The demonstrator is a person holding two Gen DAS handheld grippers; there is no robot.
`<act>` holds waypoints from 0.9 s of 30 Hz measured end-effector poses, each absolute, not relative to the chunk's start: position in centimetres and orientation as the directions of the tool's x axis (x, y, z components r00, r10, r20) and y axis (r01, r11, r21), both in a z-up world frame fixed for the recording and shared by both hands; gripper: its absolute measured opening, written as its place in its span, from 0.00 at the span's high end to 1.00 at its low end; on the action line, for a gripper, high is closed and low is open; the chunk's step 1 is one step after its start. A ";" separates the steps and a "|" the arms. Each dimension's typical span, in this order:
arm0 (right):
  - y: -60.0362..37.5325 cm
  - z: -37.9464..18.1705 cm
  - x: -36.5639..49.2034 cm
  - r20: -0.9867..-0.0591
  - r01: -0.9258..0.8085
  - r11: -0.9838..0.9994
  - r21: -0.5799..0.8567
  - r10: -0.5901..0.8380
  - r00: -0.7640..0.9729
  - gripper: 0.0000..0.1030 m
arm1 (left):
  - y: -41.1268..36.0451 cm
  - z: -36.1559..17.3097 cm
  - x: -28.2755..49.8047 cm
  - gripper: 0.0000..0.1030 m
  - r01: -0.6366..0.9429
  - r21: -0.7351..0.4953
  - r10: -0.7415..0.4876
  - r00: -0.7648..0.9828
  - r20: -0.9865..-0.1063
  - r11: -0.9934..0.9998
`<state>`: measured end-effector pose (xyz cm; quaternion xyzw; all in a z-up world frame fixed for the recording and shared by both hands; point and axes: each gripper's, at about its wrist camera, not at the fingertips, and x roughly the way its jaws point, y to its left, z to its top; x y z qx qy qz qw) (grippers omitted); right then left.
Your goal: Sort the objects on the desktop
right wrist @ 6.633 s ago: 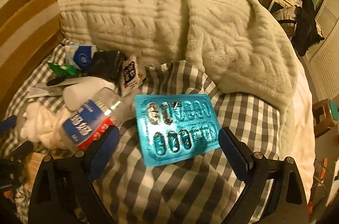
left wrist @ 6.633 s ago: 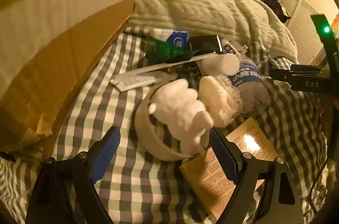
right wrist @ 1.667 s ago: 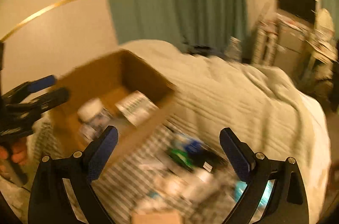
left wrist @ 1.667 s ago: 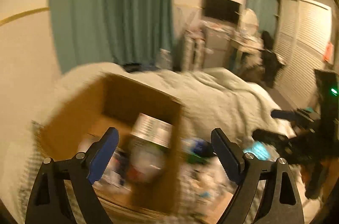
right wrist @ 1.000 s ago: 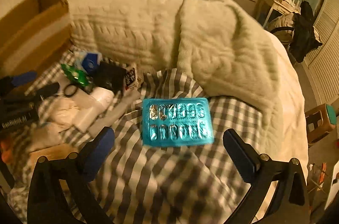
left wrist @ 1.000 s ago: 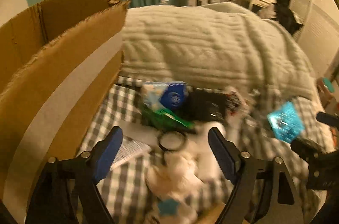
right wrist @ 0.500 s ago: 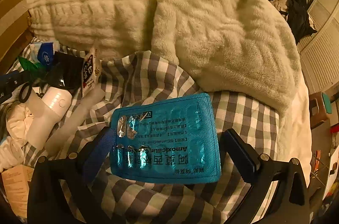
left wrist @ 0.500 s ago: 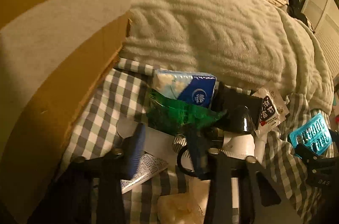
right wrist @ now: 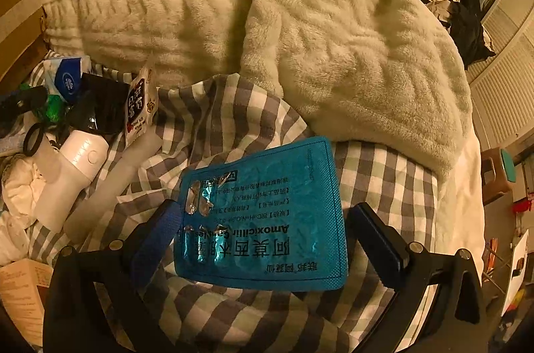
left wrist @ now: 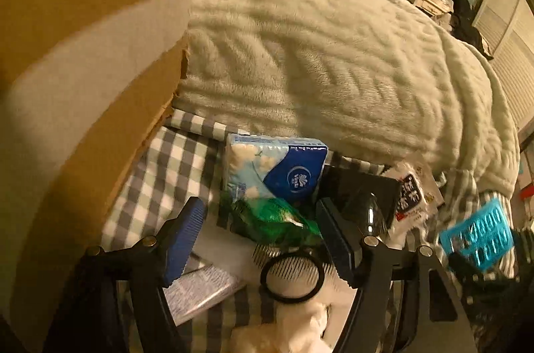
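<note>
The cardboard box (left wrist: 83,69) now fills the left of the left wrist view, and only its edge shows at far left in the right wrist view; 1.7 s ago both cameras looked down into it from above, so both claws have swung away from the box and come back down to the pile on the bed (right wrist: 383,182).

The cream blanket (right wrist: 267,19) lies along the far side, with the checked sheet nearer.

The blue blister pack (right wrist: 263,219) of Amoxicillin lies flat on the sheet, and the right claw (right wrist: 263,236) has closed in on it: 1.0 s ago the pack sat well ahead, and now it lies between the spread fingers, the left pad touching or just beside its edge and the right one apart from it. The jaws are apart with nothing held. I judge this pack to be the next pick for this hand.

The left claw (left wrist: 260,239) has narrowed since 1.0 s ago but is not clamped. Its fingers bracket the green wrapper (left wrist: 273,216), with the tissue pack (left wrist: 277,166) just beyond and a black hair tie (left wrist: 292,278) lying on a comb near the camera. Whether a pad touches the wrapper, I cannot tell. That wrapper looks like its target, thin and crinkly, so likely to slip.
</note>
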<state>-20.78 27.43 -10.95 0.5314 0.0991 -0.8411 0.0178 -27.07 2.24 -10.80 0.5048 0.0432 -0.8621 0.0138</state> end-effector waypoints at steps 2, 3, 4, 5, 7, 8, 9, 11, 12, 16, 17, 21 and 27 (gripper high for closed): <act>27.5 -10.9 -20.5 -0.897 0.134 -0.981 -0.144 0.072 -0.437 0.01 | 2.3 -11.7 -27.4 0.56 0.071 -0.050 0.012 -0.463 -0.886 -0.996; 27.5 -10.9 -20.4 -0.897 0.134 -0.981 -0.143 0.071 -0.437 0.01 | 2.3 -12.0 -27.3 0.67 0.061 -0.075 0.041 -0.445 -0.895 -0.995; 27.5 -10.9 -20.3 -0.896 0.133 -0.981 -0.142 0.070 -0.438 0.01 | 2.2 -12.0 -27.2 0.67 0.059 -0.079 0.044 -0.445 -0.895 -0.995; 27.5 -10.9 -20.1 -0.895 0.134 -0.981 -0.140 0.068 -0.441 0.04 | 2.2 -12.0 -27.0 0.70 0.055 -0.071 0.039 -0.450 -0.892 -0.996; 27.5 -10.8 -19.8 -0.893 0.136 -0.982 -0.130 0.057 -0.447 0.14 | 2.4 -11.7 -26.6 0.73 0.038 -0.050 0.027 -0.462 -0.886 -0.998; 27.5 -10.8 -19.6 -0.891 0.138 -0.983 -0.122 0.047 -0.451 0.22 | 2.5 -11.4 -26.3 0.74 0.032 -0.044 0.023 -0.468 -0.883 -0.999; 27.5 -10.7 -19.4 -0.890 0.140 -0.984 -0.114 0.038 -0.455 0.26 | 2.5 -11.1 -26.0 0.74 0.030 -0.047 0.027 -0.475 -0.880 -0.998; 27.7 -10.5 -18.8 -0.886 0.148 -0.986 -0.077 0.000 -0.463 0.46 | 2.5 -10.3 -25.3 0.74 0.030 -0.056 0.034 -0.490 -0.871 -0.998; 27.8 -10.4 -18.6 -0.885 0.150 -0.987 -0.059 -0.018 -0.465 0.53 | 2.5 -10.0 -25.0 0.74 0.028 -0.056 0.034 -0.498 -0.866 -0.998; 28.2 -9.9 -17.6 -0.888 0.148 -0.989 0.017 -0.083 -0.453 0.67 | 2.7 -8.1 -23.5 0.75 -0.004 -0.062 0.055 -0.531 -0.846 -0.998; 28.3 -9.7 -17.3 -0.886 0.145 -0.989 0.024 -0.088 -0.454 0.69 | 2.7 -7.6 -23.2 0.75 -0.010 -0.067 0.062 -0.538 -0.841 -0.998; 28.5 -8.6 -16.1 -0.879 0.153 -0.987 0.056 -0.122 -0.462 0.80 | 2.6 -5.8 -21.9 0.75 -0.033 -0.079 0.084 -0.566 -0.820 -0.996; 29.4 -5.4 -17.8 -0.844 0.207 -0.972 0.111 -0.202 -0.496 0.85 | 3.5 -3.7 -22.6 0.75 -0.073 -0.085 0.112 -0.607 -0.786 -0.994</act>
